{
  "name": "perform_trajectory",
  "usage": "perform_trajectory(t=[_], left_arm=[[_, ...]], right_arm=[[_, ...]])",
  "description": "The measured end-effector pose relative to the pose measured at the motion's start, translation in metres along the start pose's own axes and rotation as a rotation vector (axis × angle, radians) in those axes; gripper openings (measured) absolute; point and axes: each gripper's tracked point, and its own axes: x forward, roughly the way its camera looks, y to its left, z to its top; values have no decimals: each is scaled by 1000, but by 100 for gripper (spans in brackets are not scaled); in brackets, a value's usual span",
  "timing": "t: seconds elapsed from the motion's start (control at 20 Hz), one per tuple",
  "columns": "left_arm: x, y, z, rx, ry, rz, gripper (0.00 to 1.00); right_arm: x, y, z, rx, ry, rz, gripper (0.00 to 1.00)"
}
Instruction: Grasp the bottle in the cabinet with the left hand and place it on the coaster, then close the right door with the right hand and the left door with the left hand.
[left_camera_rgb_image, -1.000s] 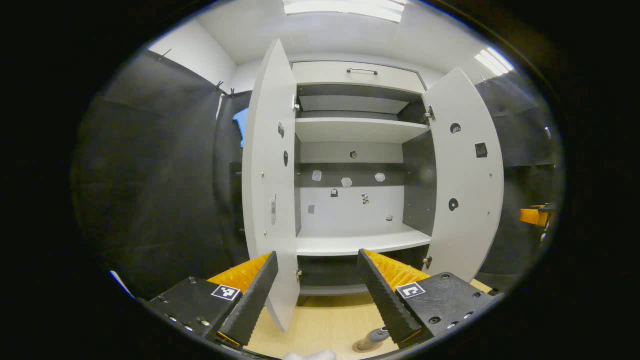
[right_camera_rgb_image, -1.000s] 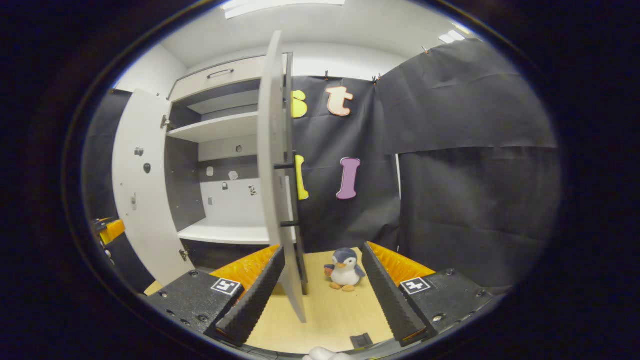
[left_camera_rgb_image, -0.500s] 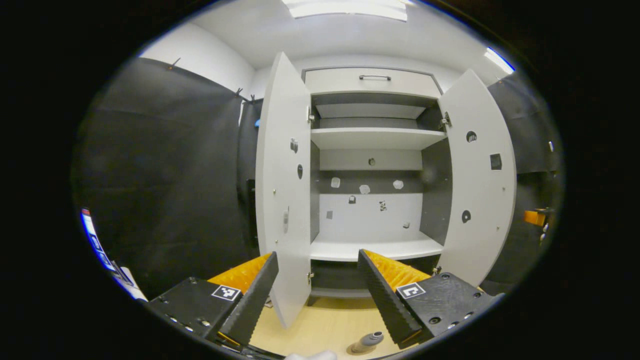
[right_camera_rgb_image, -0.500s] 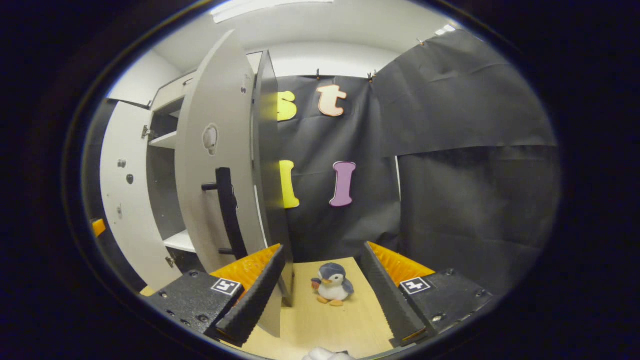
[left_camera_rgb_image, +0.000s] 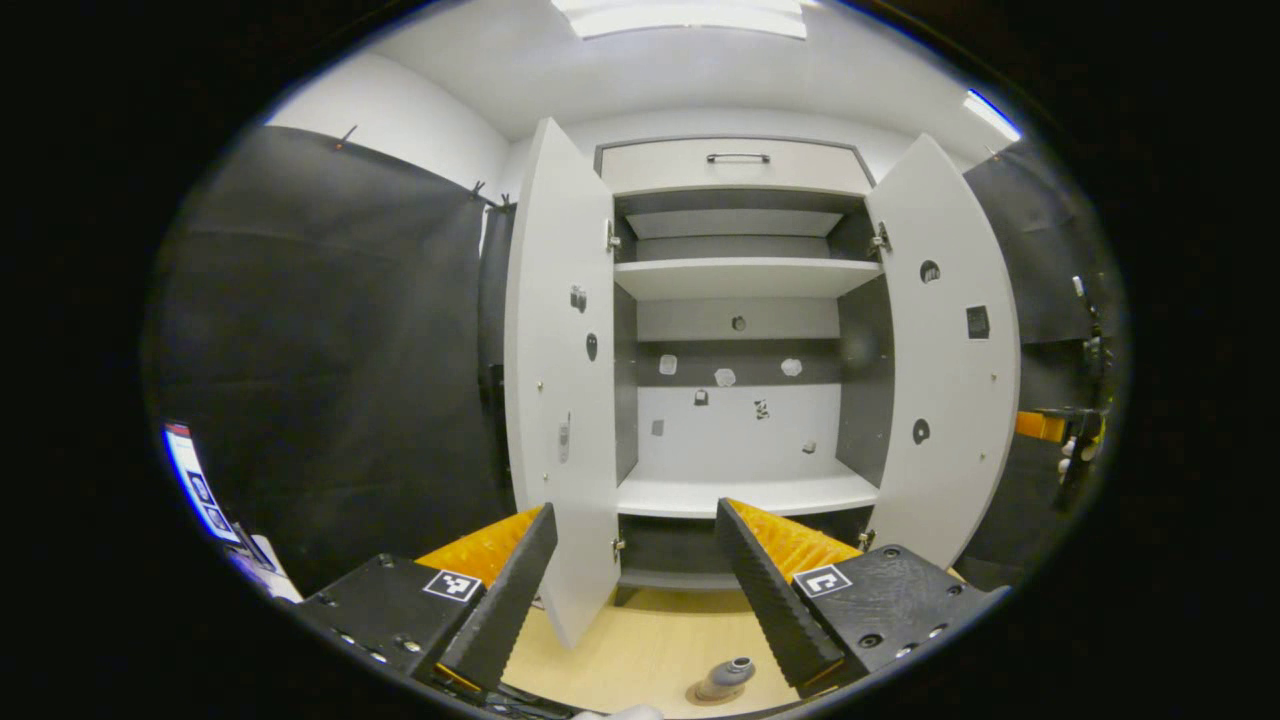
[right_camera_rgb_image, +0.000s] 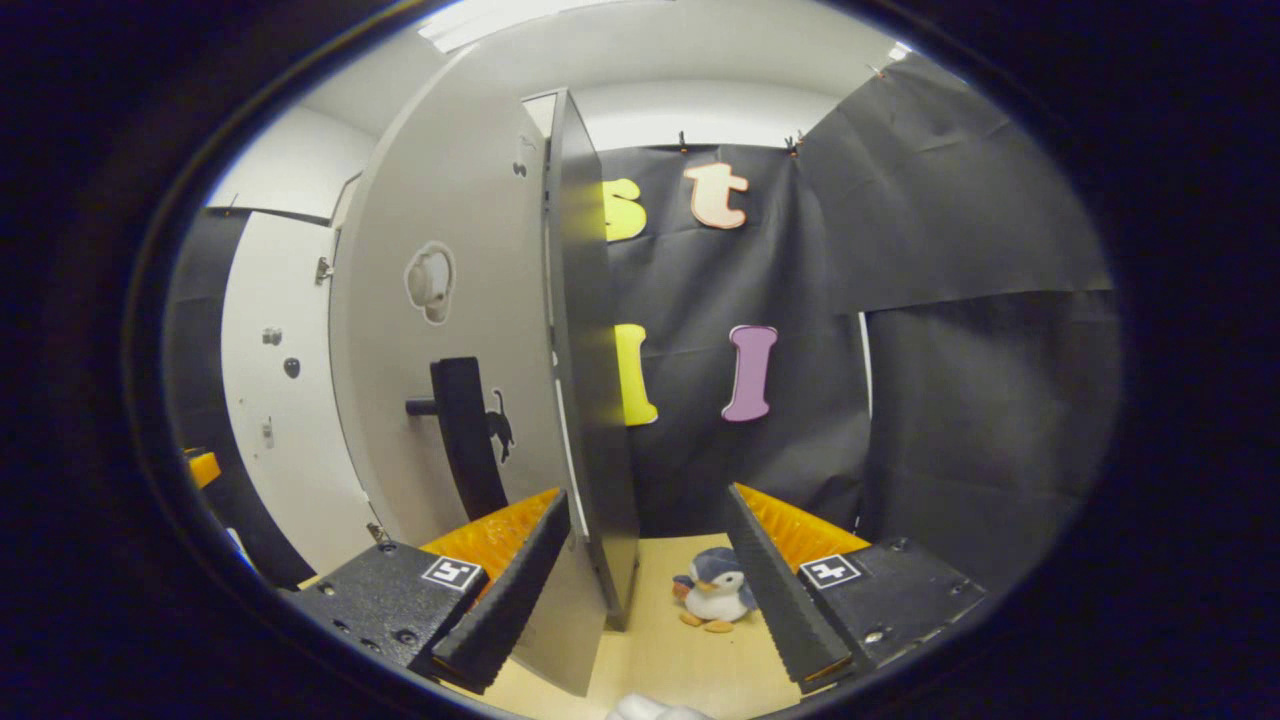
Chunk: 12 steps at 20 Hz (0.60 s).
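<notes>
Cabinet (left_camera_rgb_image: 740, 300): tall, flat matte panels in pale grey with darker inner walls; drawer front with a slim bar handle at the top; both doors stand open in the left gripper view.
Shelves (left_camera_rgb_image: 745, 278): smooth pale boards, upper and lower, bare of any bottle.
Left door (left_camera_rgb_image: 560, 400): plain slab, inner face showing small round fittings, swung outward.
Right door (left_camera_rgb_image: 945, 370): same slab form, swung outward in the left gripper view; in the right gripper view its outer face (right_camera_rgb_image: 450, 330) stands close ahead, carrying a dark vertical bar handle (right_camera_rgb_image: 465, 435).
Bottle (left_camera_rgb_image: 725, 680): small, grey, rounded body with a dark open mouth; upright on the coaster, low between the left gripper's fingers, outside the cabinet.
Coaster (left_camera_rgb_image: 700, 694): thin tan disc flat on the surface, under the bottle.
Surface (left_camera_rgb_image: 650, 650): light wood grain, smooth.
Left gripper (left_camera_rgb_image: 630, 590): ridged wedge fingers spread wide, holding nothing, facing the cabinet.
Right gripper (right_camera_rgb_image: 640, 590): ridged wedge fingers spread apart, empty; the door's edge lies between them, contact cannot be told.
Penguin toy (right_camera_rgb_image: 712, 598): soft plush, rounded, standing on the surface beside the cabinet's side.
</notes>
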Motion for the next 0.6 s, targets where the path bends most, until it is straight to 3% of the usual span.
perform_trajectory(t=[0.2, 0.3, 0.6], left_arm=[[-4, -2, -1, -11, -1, 19, 100], [-1, -11, 3, -22, -3, -8, 100], [11, -23, 7, 25, 4, -51, 100]], right_arm=[[5, 8, 4, -35, 6, 51, 98], [5, 10, 5, -43, 8, 61, 98], [4, 26, 3, -46, -1, 50, 98]])
